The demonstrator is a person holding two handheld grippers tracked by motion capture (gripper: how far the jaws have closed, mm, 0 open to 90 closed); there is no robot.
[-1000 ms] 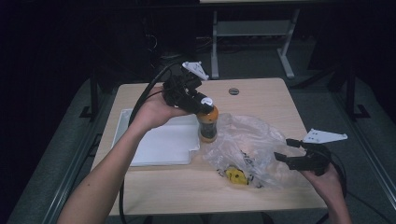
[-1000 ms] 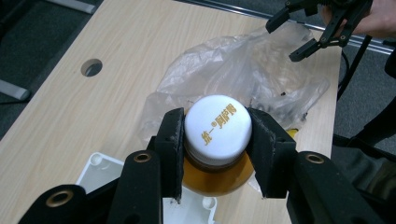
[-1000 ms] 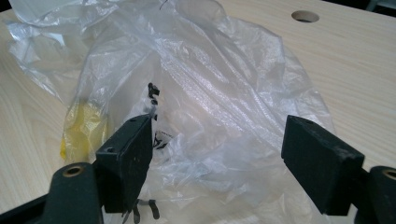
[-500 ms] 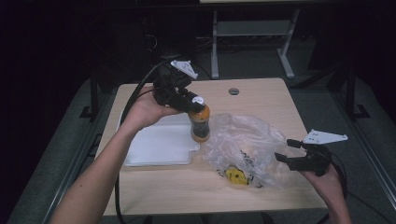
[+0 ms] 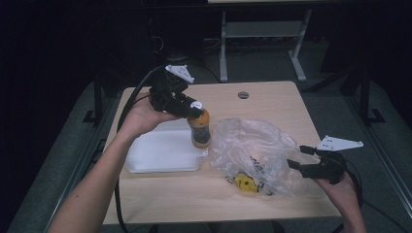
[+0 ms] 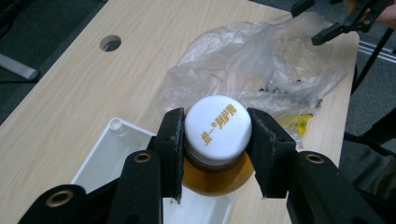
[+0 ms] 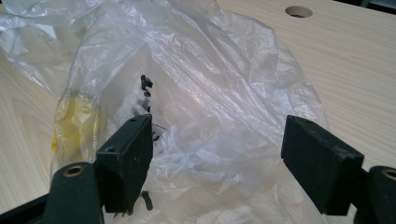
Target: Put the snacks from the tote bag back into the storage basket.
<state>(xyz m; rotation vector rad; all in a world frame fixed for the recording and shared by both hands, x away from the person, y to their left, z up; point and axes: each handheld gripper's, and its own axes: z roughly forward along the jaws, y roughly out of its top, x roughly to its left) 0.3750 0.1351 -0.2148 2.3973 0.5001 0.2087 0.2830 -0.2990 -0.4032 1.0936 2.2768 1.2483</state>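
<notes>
- One bottle of orange liquid with a white cap, over the white tray's right edge.
- One white tray, near the table's left edge.
- One clear plastic bag, toward the table's right edge.
- One yellow item inside the bag.
- One round hole near the table's far edge.
- One wooden table.

The table is pale wood-grain laminate w/ a matt finish, and the tray looks like smooth white plastic, slightly glossy. The bag is thin clear plastic film, crinkled and shiny. The bottle is glossy amber see-through plastic w/ a smooth matt white cap; gripper pads look like matt black foam, rough-edged.
</notes>
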